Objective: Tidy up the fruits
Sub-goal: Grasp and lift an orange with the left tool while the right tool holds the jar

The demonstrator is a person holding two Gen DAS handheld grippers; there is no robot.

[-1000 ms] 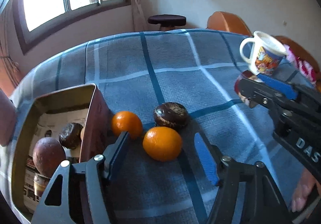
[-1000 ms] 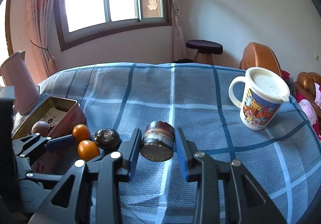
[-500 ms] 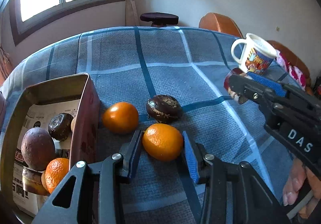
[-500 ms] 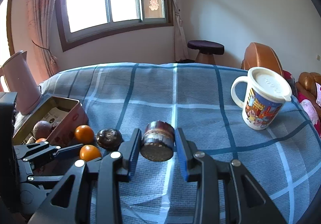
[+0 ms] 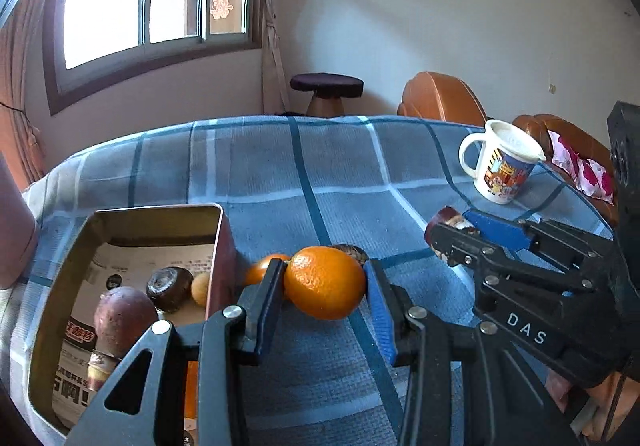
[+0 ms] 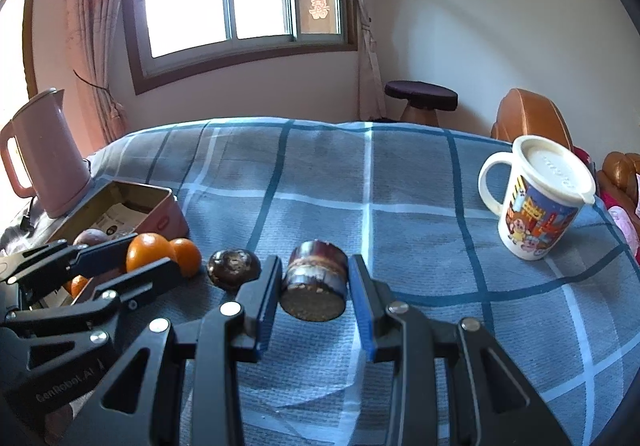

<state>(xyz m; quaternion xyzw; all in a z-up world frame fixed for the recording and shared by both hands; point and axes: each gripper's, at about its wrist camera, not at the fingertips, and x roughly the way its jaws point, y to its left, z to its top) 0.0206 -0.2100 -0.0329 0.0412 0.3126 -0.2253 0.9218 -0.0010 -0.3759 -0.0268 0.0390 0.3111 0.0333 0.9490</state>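
The round glossy orange [image 5: 324,282] sits pinched in the left gripper [image 5: 322,298], lifted just beside the open metal tin [image 5: 160,212]. It looks ready for carrying over the rim. The right gripper [image 6: 314,288] clamps a dark brown cut fruit piece [image 6: 314,280] above the blue checked cloth [image 6: 400,206].

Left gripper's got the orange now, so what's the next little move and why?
Probably carry it sideways over the tin and let go. The left gripper is shut on the orange, and the open tin beside it already holds other fruit.
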